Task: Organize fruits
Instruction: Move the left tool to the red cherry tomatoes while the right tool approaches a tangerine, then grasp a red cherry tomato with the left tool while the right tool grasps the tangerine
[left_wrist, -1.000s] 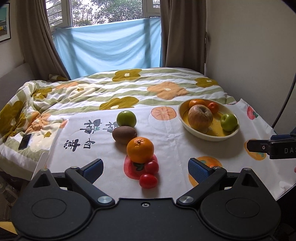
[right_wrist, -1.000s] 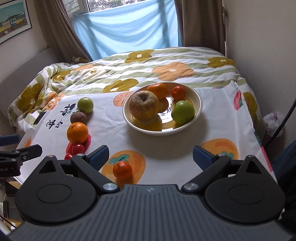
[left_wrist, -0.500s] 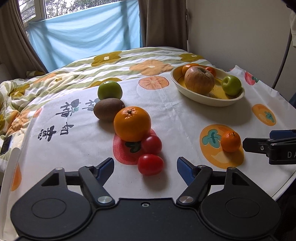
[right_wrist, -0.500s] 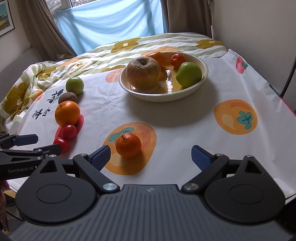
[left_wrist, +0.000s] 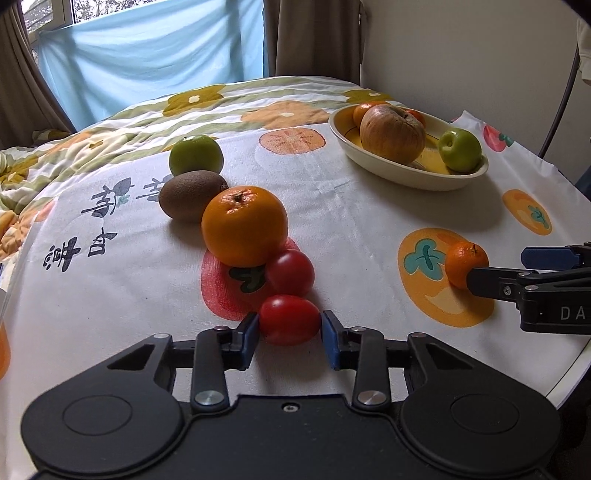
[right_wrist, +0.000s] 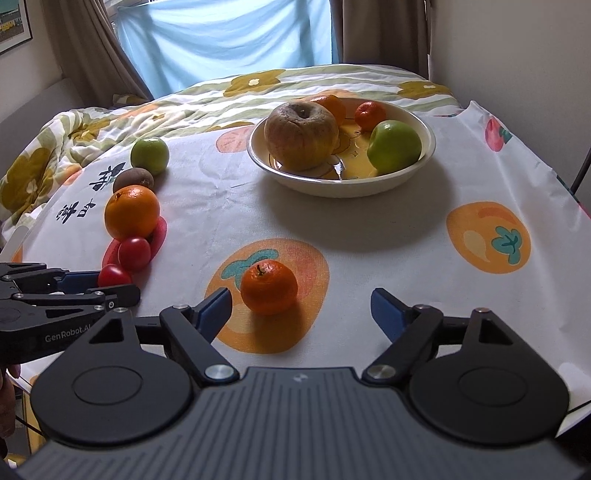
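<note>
We are at the picking-up step, working both sides at once. Our left gripper (left_wrist: 290, 330) has its blue pads pressed on either side of the nearest cherry tomato (left_wrist: 289, 319), which sits on the fruit-print tablecloth (left_wrist: 351, 221) at the front of a row. Our right gripper (right_wrist: 301, 308) is closing, its jaws spread wide around a small mandarin (right_wrist: 269, 286) that lies between them on a printed orange circle, with neither pad touching it.

Next, we judge, the left hand lifts the tomato straight up, and the right finishes closing, before both carry to the cream bowl (right_wrist: 424, 122) beyond.

A second cherry tomato (left_wrist: 290, 272) touches the gripped one and may roll. Behind it sit a large orange (left_wrist: 244, 226), a kiwi (left_wrist: 192, 199) and a green apple (left_wrist: 195, 155). The bowl already holds a big russet apple (right_wrist: 301, 136), a green apple (right_wrist: 394, 146) and small orange fruits, so room is tight.
</note>
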